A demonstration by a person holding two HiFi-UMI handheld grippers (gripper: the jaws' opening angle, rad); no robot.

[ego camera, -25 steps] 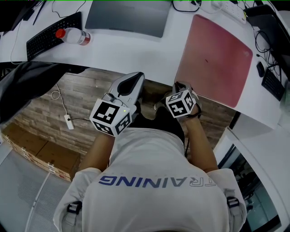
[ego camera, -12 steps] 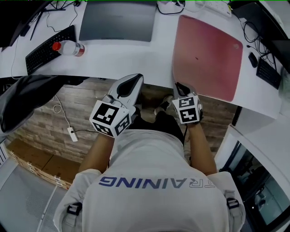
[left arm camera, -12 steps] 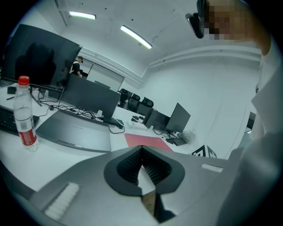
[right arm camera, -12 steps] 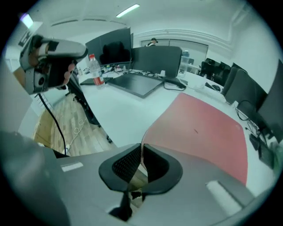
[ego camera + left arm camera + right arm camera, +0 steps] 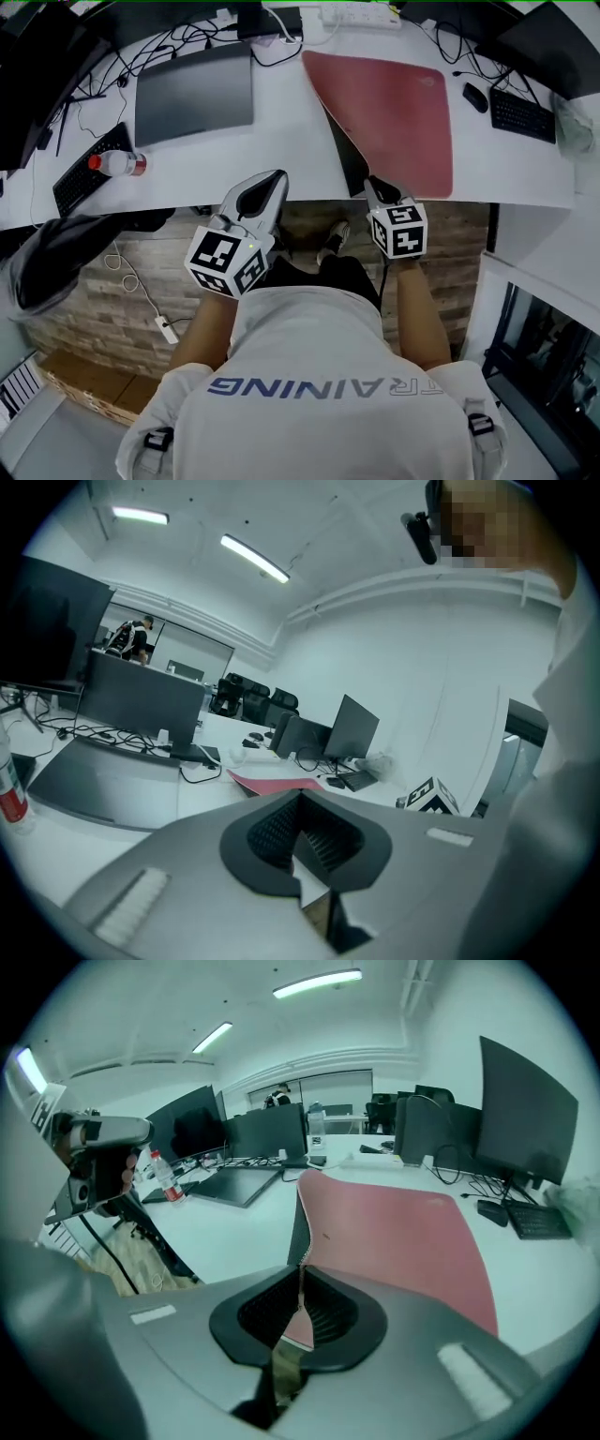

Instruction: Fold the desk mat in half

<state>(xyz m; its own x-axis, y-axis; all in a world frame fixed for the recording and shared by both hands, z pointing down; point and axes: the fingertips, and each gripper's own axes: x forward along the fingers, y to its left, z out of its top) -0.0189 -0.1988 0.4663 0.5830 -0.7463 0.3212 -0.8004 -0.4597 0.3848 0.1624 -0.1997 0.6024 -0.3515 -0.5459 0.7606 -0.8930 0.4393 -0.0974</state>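
Observation:
The red desk mat (image 5: 398,112) lies on the white desk (image 5: 281,141), with its near left corner raised so the dark underside (image 5: 349,159) shows. My right gripper (image 5: 375,186) is shut on that corner at the desk's front edge. In the right gripper view, the mat (image 5: 394,1232) rises from between the pads of the right gripper (image 5: 302,1297) and curls up along its left edge. My left gripper (image 5: 267,183) hangs to the left, just off the desk edge, shut with nothing in it. The left gripper view shows the left gripper (image 5: 302,841) with the mat (image 5: 281,782) far beyond it.
A grey pad (image 5: 194,94) lies left of the mat, with a water bottle (image 5: 117,163) and a black keyboard (image 5: 80,173) further left. A mouse (image 5: 476,97) and a second keyboard (image 5: 520,114) sit right of the mat. Cables and a power strip (image 5: 361,14) run along the back. A black chair (image 5: 56,258) stands at the left.
My right gripper has closed on the mat's near left corner and lifted it, baring the dark underside. The head view has swung, so the desk sits differently in frame.

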